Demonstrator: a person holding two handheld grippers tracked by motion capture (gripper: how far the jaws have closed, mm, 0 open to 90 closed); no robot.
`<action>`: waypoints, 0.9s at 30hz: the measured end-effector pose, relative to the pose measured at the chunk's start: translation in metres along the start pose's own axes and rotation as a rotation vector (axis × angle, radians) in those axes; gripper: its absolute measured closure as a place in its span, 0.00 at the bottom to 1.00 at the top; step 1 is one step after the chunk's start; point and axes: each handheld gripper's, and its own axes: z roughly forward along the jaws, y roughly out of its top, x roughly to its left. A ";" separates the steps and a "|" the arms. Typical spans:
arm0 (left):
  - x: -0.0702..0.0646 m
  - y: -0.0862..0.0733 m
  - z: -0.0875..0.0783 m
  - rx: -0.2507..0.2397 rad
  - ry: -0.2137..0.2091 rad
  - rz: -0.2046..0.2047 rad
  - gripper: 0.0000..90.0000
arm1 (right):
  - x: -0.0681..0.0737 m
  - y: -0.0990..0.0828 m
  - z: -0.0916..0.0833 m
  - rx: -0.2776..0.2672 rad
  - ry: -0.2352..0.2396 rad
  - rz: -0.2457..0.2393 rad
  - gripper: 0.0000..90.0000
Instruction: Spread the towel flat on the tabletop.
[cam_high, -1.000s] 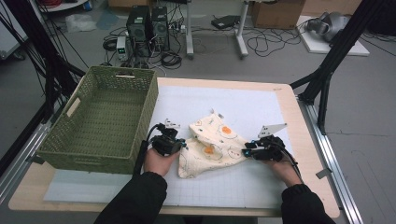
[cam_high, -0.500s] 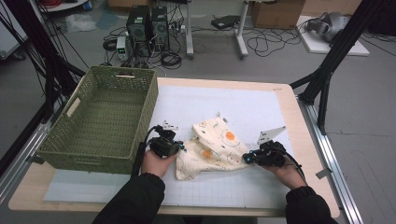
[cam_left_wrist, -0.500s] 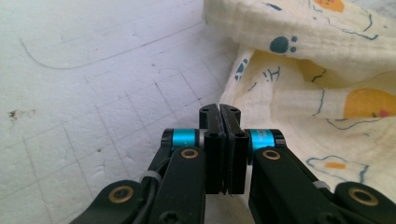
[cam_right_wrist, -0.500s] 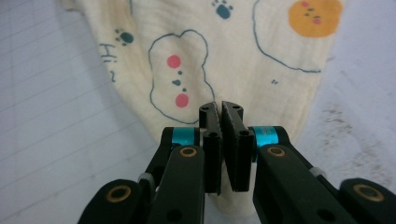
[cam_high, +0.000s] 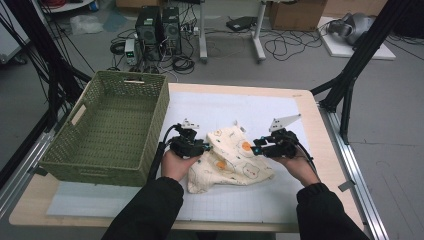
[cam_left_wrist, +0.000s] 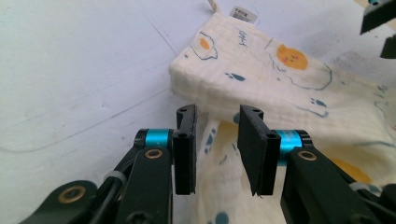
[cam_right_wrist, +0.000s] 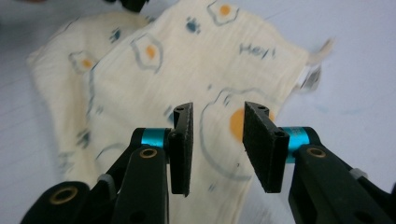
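A cream cloth (cam_high: 231, 161) printed with fried eggs lies rumpled and partly folded on the white mat, with a small label at its far corner. My left gripper (cam_high: 204, 148) is at its left edge; its jaws have just been opening and stand apart. In the left gripper view the cloth (cam_left_wrist: 289, 79) lies beyond and under the left gripper (cam_left_wrist: 217, 116), with nothing pinched. My right gripper (cam_high: 256, 149) hovers over the cloth's right side, its jaws also just opened. In the right gripper view the cloth (cam_right_wrist: 154, 70) lies below the empty right gripper (cam_right_wrist: 217, 114).
A green woven basket (cam_high: 90, 170) stands empty on the table's left side, close to my left hand. The white mat (cam_high: 260, 107) covers most of the wooden table (cam_high: 310, 100). Black frame legs and cables are on the floor beyond.
Both grippers held the cloth's edges before; now their jaws are apart and the cloth lies loose. The right hand has lifted off the cloth, and the left has shifted slightly.
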 end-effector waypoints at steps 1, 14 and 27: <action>0.001 -0.001 0.003 0.004 -0.002 -0.006 0.75 | -0.002 0.003 0.004 0.001 -0.018 0.001 0.70; 0.000 -0.007 0.027 0.056 0.023 0.017 0.96 | -0.025 -0.003 0.056 0.099 -0.087 0.062 0.78; -0.001 -0.004 0.016 0.024 0.056 0.010 0.98 | -0.026 -0.006 0.032 0.105 -0.099 0.058 0.98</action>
